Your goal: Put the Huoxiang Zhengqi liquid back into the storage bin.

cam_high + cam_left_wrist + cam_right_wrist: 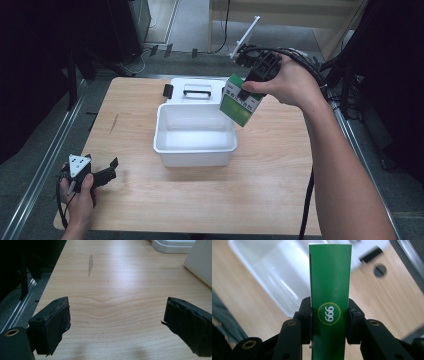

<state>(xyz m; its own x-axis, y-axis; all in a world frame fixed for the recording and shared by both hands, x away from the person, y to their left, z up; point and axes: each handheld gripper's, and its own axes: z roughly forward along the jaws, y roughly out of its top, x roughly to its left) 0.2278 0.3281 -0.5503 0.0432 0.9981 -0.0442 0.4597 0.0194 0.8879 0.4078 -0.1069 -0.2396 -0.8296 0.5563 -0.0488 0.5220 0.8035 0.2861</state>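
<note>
1. My left claw (pixel 107 169) rests wide open and empty near the desk's (pixel 210 200) left front corner.
2. My right claw (pixel 250 87) pinches the green cardboard carton (pixel 239 104) by its narrow sides, above the open white plastic box's (pixel 195 145) far right corner.
3. The carton looks light and crushable, so I judge a gentle mid-side grip best.

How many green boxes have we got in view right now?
1: the green box is clamped in the right tongs, held above the white bin's right rim. None lie in the bin's visible interior.

Soft overhead light, blurred edges
</note>
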